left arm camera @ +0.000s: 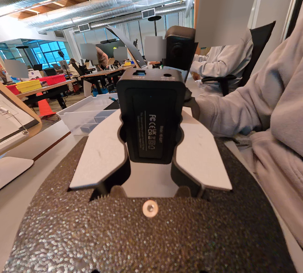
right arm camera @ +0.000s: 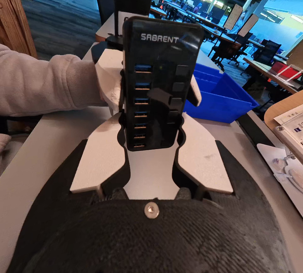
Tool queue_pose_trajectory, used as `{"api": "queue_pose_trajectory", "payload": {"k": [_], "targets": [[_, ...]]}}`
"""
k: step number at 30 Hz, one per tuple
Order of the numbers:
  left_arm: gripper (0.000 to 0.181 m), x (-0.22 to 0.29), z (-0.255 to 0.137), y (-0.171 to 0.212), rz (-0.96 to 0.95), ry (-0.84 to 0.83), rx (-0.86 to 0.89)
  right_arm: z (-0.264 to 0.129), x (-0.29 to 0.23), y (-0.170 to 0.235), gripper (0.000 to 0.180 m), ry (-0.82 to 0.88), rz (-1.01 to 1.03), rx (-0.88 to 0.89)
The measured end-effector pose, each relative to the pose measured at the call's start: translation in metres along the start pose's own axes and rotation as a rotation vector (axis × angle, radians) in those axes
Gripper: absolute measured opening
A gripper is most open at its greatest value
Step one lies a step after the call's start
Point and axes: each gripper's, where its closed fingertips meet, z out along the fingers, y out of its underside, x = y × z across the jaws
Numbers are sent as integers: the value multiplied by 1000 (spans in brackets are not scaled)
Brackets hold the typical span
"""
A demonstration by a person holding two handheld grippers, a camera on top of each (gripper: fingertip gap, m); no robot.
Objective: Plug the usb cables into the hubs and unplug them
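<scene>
Black and glossy, the USB hub (right arm camera: pixel 161 83) stands nearly upright between both grippers, held above the white tabletop (right arm camera: pixel 49 147). In the right wrist view its front faces the camera: a column of blue-tongued USB ports (right arm camera: pixel 142 99) runs down its left half, with a column of small square buttons (right arm camera: pixel 178 84) down its right half and white lettering near the top. The right gripper (right arm camera: pixel 150 131) pinches the hub's lower end, its white fingers (right arm camera: pixel 105 150) pressed against the two long sides. Farther off in that view, the left gripper (right arm camera: pixel 157 83) grips the same hub higher up from behind, one white finger showing on each side, with a pale grey sleeve (right arm camera: pixel 49 84) reaching in from the left.

In the left wrist view the hub's (left arm camera: pixel 150 116) back faces the camera, carrying a printed label panel, and its top end shows one blue port (left arm camera: pixel 139 73) and a round socket (left arm camera: pixel 167 75). The left gripper's (left arm camera: pixel 150 129) white fingers (left arm camera: pixel 105 147) clamp the hub's sides near its lower half. No cable is plugged into any port that shows.

A blue bin (right arm camera: pixel 221 99) sits on the table just beyond the hub in the right wrist view. A clear plastic tray (left arm camera: pixel 88 112) with dark items inside lies behind the hub in the left wrist view, and a small blue-tipped cable end (left arm camera: pixel 113 98) pokes up beyond it.
</scene>
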Motion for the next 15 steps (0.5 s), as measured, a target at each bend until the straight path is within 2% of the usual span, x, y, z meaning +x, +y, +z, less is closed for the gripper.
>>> {"api": "queue_pose_trajectory", "payload": {"k": [5,8,9,12,13,15], "targets": [[60,4,4,7,63,-6,-78,-5,2,5,62,40,-63,-35],[65,-11,3,3,82,-147,-124,-21,37,4,62,297,-211,-110],[72,-16,1,1,81,-191,-139,-32,54,0,62,421,-270,-134],[79,-26,-1,2,-59,-283,-235,-59,86,-1,62,655,-481,-304],[81,-27,0,0,-116,-304,-233,-64,90,-1,62,696,-573,-363],[72,-29,4,-2,-232,-345,-212,-62,88,6,62,688,-711,-470]]}}
